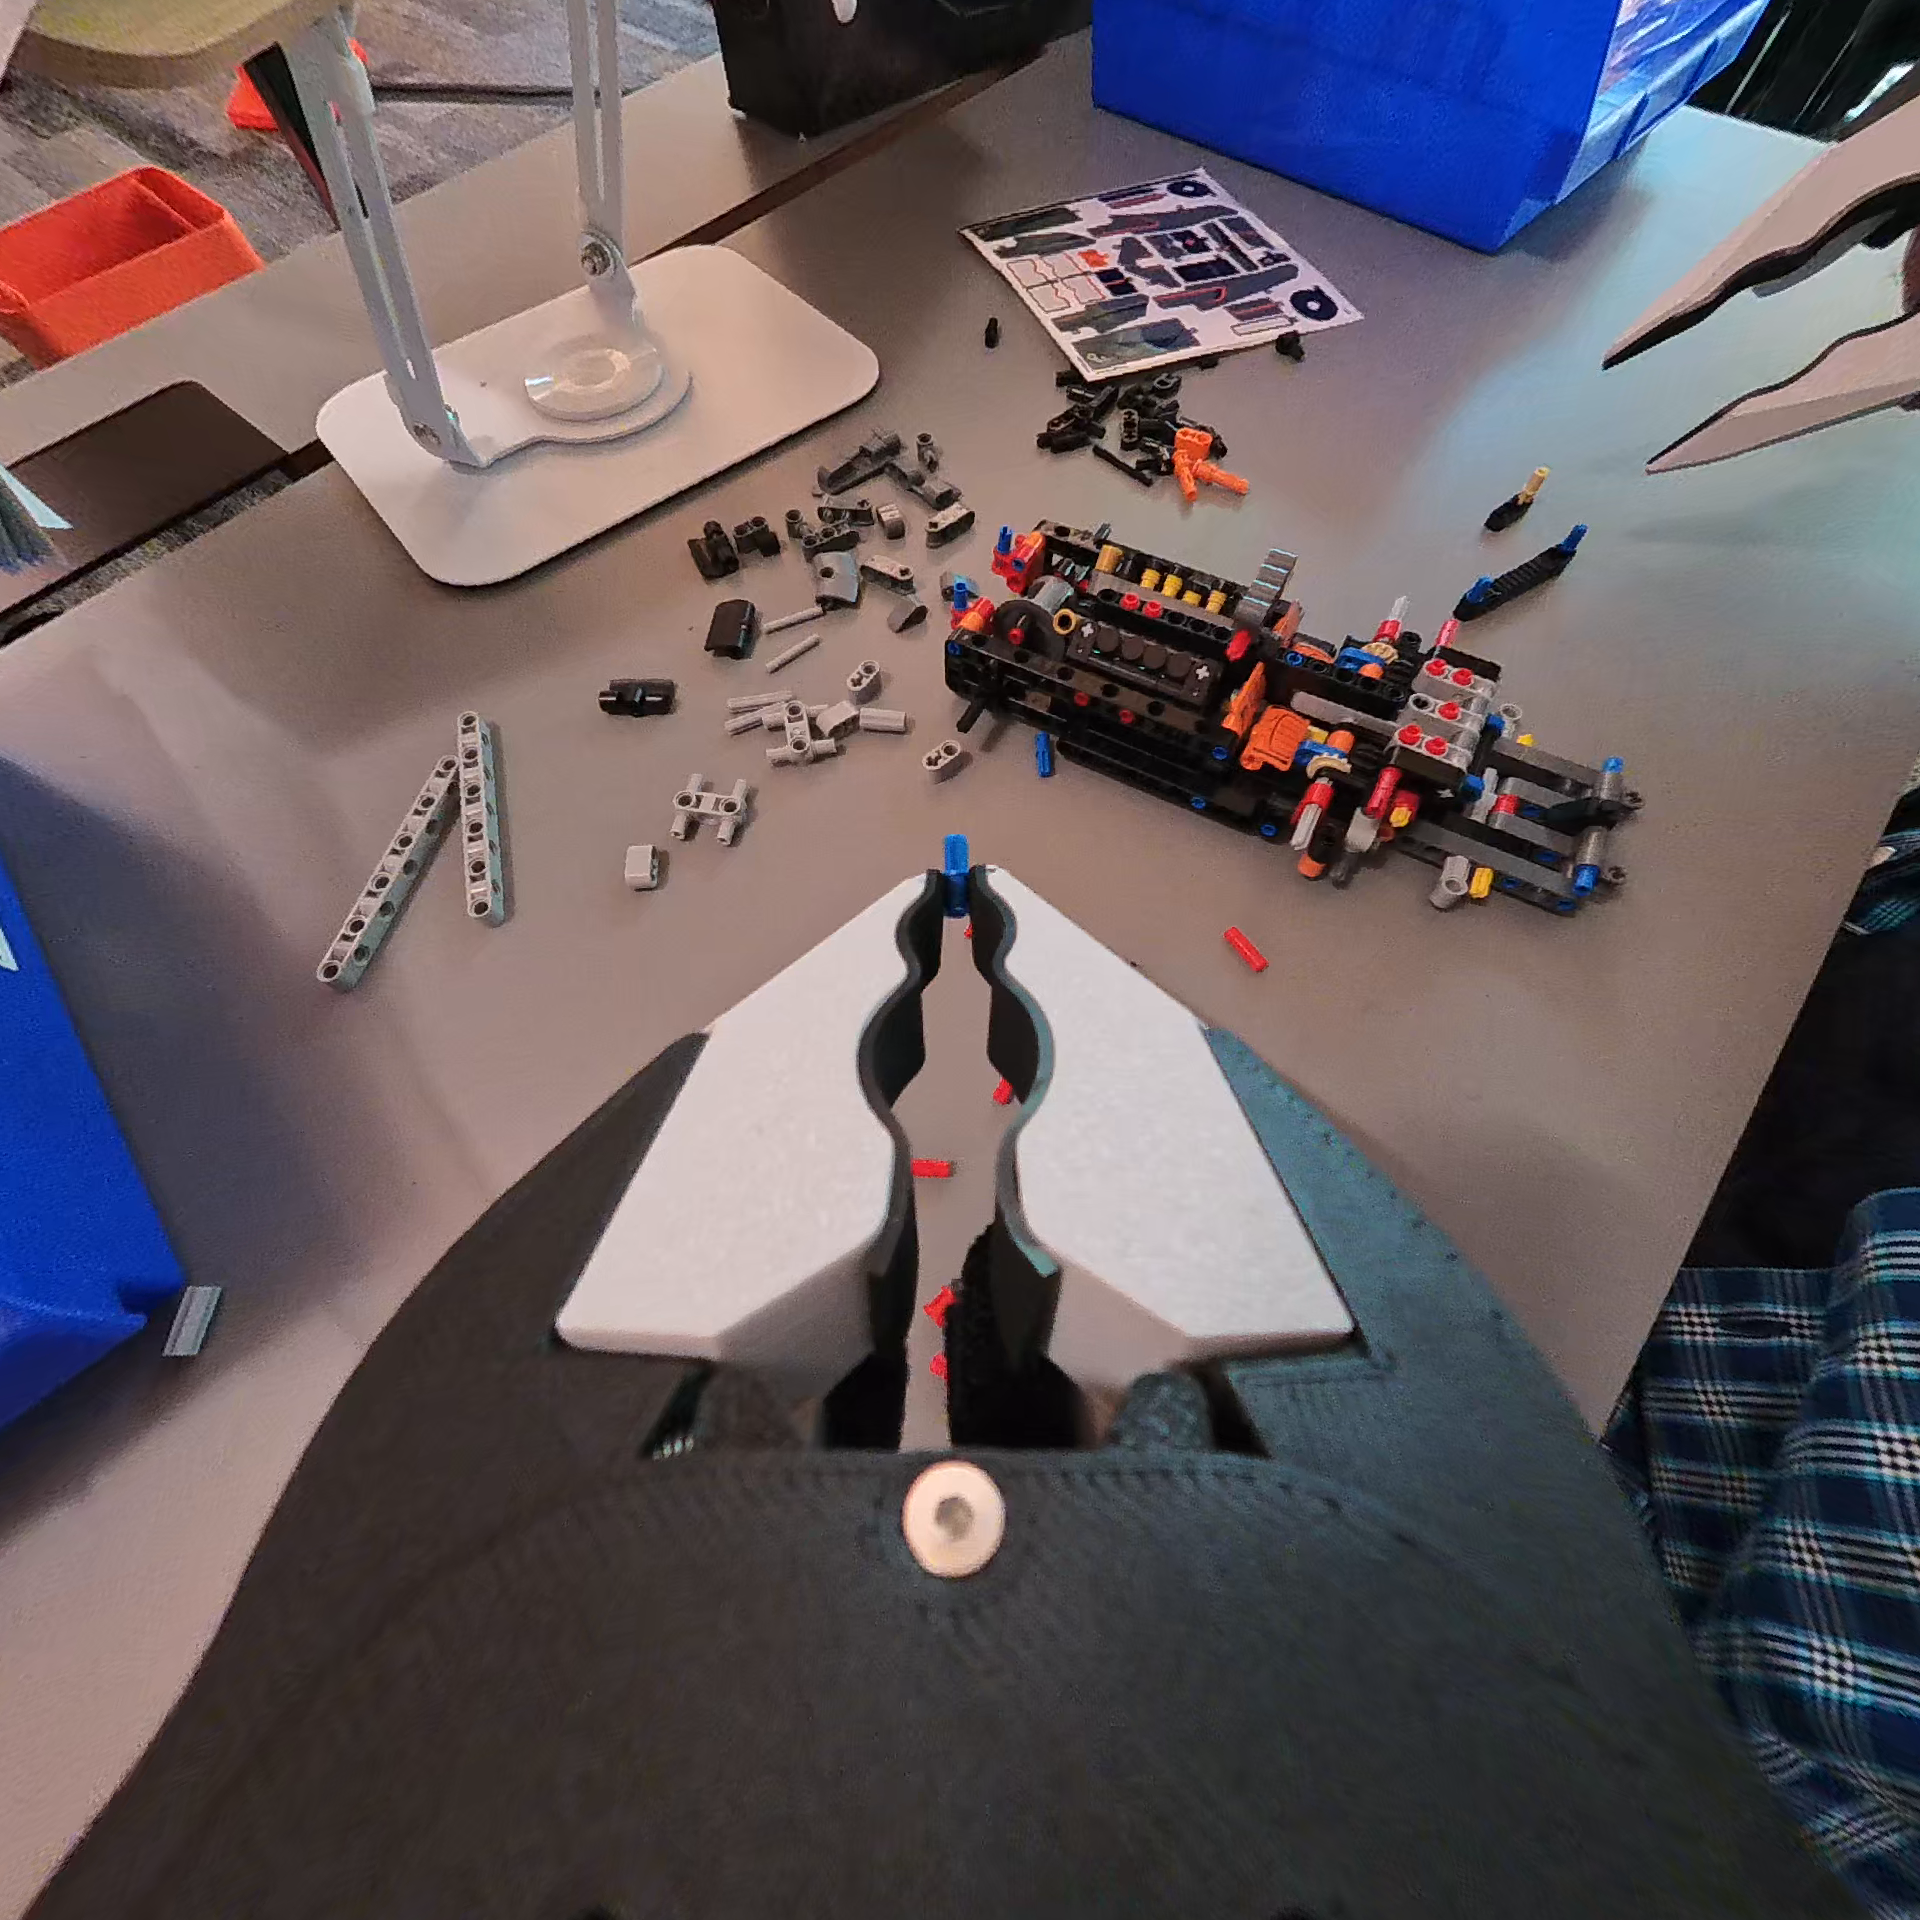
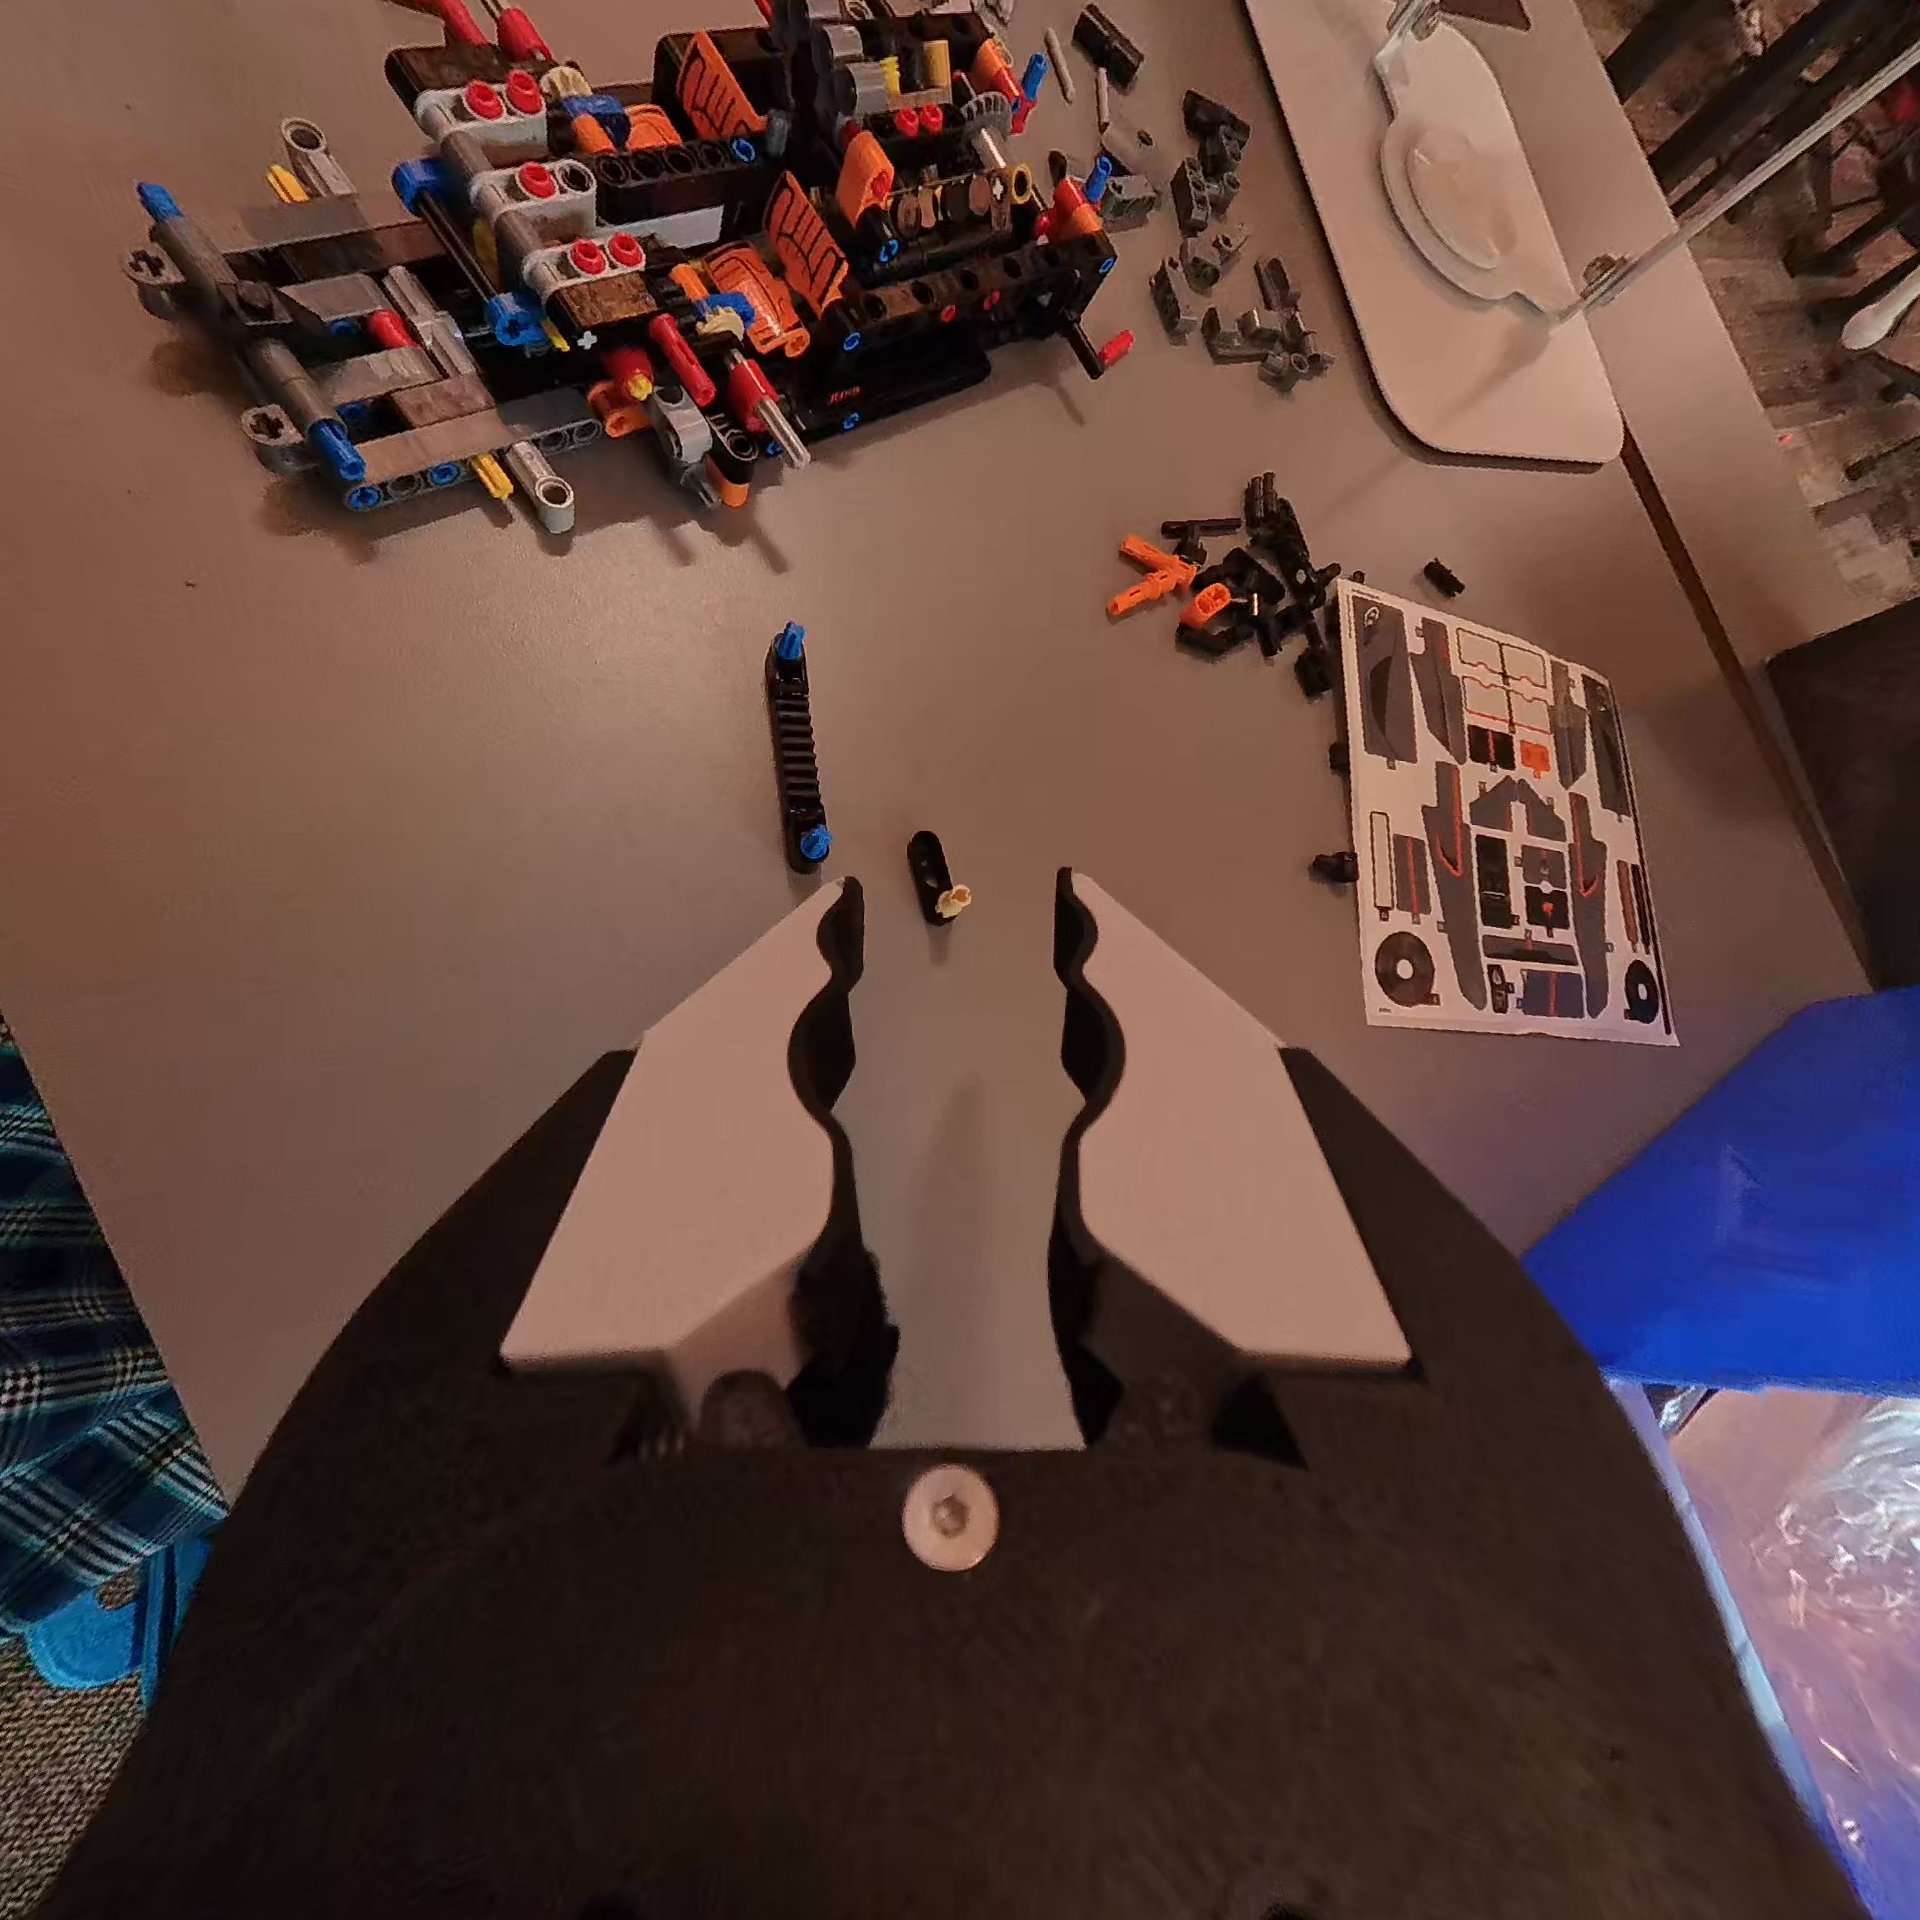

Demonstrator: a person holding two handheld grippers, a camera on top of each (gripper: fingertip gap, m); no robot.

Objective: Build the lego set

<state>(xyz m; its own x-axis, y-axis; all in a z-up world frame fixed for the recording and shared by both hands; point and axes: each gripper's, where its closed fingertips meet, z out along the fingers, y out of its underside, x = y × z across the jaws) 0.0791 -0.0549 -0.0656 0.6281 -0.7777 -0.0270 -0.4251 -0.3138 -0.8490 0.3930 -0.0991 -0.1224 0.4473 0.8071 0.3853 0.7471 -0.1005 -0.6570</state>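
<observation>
The chassis [image 1: 1278, 717] lies mid-table [image 1: 1351, 1091], stiff but knobbly, probably best gripped by its long black beams. The rack [image 2: 797, 750] lies ahead of the spread right tongs [image 2: 958, 881], a short black link [image 2: 932, 876] between their tips. The left tongs [image 1: 956, 878] pinch a blue pin [image 1: 955, 871], light, slick, easily twisted loose.

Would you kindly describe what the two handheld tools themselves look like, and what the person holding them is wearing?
Both tools match: the left tool and right tool each have a dark textured body with a pale central screw, and two light grey wedge-shaped fingers with black wavy inner edges. No cables show. The person's sleeve is blue plaid.
</observation>
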